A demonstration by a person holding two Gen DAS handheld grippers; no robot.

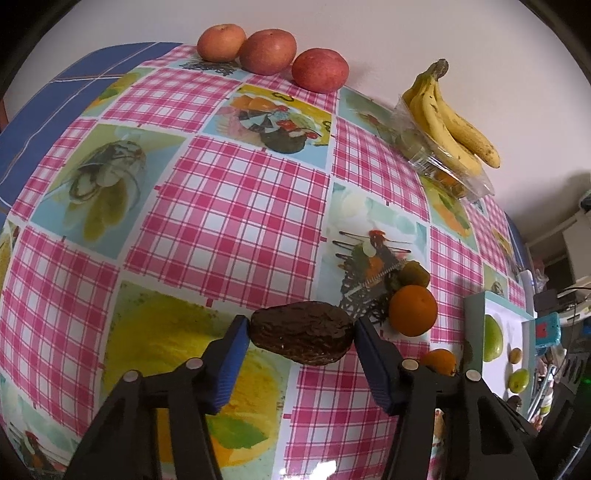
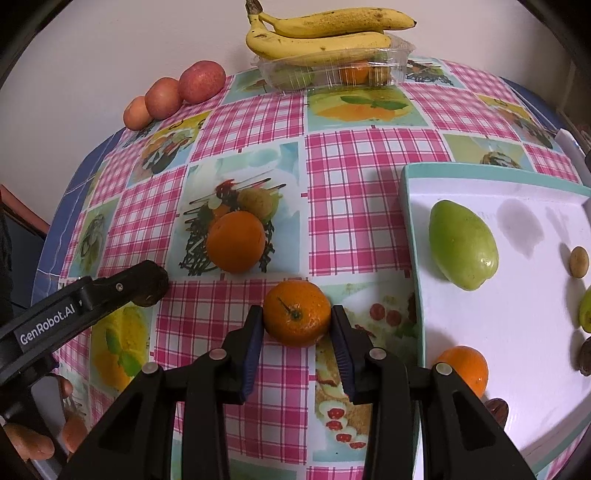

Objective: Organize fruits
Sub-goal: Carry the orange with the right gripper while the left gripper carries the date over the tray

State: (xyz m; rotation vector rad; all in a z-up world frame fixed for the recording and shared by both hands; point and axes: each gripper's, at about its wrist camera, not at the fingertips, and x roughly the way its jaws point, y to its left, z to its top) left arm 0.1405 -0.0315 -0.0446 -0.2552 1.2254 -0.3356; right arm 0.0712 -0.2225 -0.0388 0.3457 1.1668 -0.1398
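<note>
Pink-checked oilcloth with fruit pictures covers the table (image 1: 236,206), which backs onto a plain wall. On it, a dark wrinkled avocado (image 1: 301,333) lies between the blue pads of the left gripper (image 1: 300,341), which touch both its ends; whether they press firmly cannot be told. It is probably ripe, soft under a leathery skin and fairly heavy, so a light squeeze across its middle would bruise it less than pressure on the tips. A tangerine (image 2: 296,313) sits on the cloth with the right gripper (image 2: 297,334) narrowed onto its sides, pads against the peel. It should be light, springy and loose-skinned, and its round shape may let it roll out unless held at its widest part. Just beyond lie an orange (image 2: 235,242) and a small brownish-green fruit (image 2: 256,202). To the right, a white tray (image 2: 517,343) holds a green mango (image 2: 461,243), another orange (image 2: 466,365) and some small fruits. Along the wall sit three apples (image 1: 273,51) and bananas (image 2: 321,35) on a clear box (image 2: 332,72).
</note>
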